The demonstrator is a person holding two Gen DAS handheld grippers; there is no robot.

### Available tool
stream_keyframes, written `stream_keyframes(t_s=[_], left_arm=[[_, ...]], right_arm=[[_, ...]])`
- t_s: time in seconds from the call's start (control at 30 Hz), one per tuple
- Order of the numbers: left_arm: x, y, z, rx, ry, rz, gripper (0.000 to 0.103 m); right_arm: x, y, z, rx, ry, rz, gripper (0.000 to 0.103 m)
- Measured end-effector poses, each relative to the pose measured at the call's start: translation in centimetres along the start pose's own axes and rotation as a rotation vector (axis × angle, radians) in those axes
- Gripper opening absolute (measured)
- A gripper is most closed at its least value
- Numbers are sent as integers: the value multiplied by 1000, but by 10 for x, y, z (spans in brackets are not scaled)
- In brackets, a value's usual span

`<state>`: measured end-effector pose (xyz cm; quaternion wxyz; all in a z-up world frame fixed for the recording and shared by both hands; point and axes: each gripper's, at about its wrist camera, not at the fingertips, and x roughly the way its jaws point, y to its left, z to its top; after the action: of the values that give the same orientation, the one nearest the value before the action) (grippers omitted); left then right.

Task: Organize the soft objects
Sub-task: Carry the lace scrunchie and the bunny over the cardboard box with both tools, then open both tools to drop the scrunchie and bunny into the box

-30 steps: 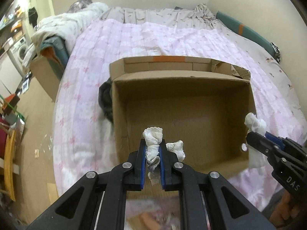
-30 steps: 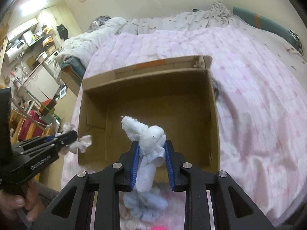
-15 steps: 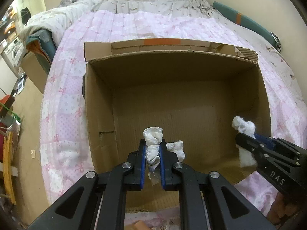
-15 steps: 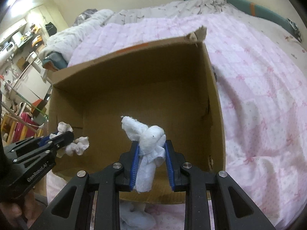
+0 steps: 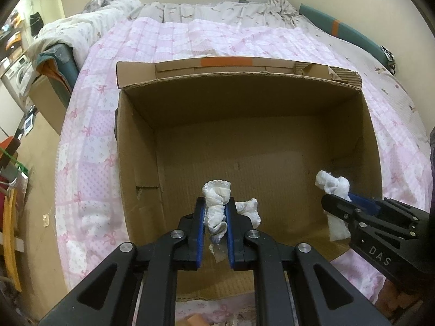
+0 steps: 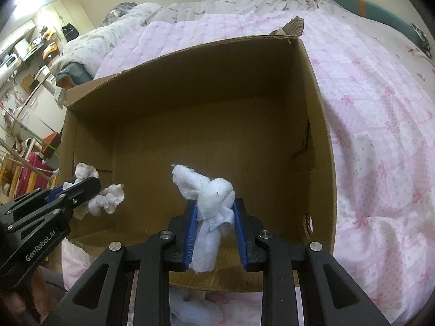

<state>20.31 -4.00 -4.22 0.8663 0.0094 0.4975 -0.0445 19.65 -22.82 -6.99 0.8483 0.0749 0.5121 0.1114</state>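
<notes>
An open cardboard box (image 5: 141, 168) lies on a pink quilted bed; its inside looks bare. My left gripper (image 5: 214, 212) is shut on a white lacy sock (image 5: 216, 198), held over the box's near edge. It also shows in the right wrist view (image 6: 89, 190) at the left with the sock (image 6: 108, 199). My right gripper (image 6: 214, 212) is shut on a white fluffy cloth (image 6: 209, 198) that hangs down between the pads, over the box (image 6: 320, 141). In the left wrist view the right gripper (image 5: 337, 203) is at the right with its cloth (image 5: 331, 186).
The pink quilt (image 5: 217, 40) covers the bed, with grey bedding (image 5: 81, 32) heaped at the far left. Another white cloth (image 6: 190, 312) lies below the box's near wall. Floor and room clutter (image 6: 32, 163) are to the left.
Both grippers have moved forward over the box with their cloths still held. The box now fills more of both views.
</notes>
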Motion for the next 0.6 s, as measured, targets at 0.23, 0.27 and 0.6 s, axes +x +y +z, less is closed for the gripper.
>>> stream_keyframes(t_s=[0.23, 0.27, 0.6], left_arm=[[0, 0, 0, -5, 6, 6, 17], [0, -1, 0, -4, 6, 6, 17], [-1, 0, 0, -11, 3, 5, 40]], right_arm=[[0, 3, 2, -1, -7, 5, 27], [0, 2, 2, 0, -10, 5, 27], [-1, 1, 0, -4, -16, 12, 27]])
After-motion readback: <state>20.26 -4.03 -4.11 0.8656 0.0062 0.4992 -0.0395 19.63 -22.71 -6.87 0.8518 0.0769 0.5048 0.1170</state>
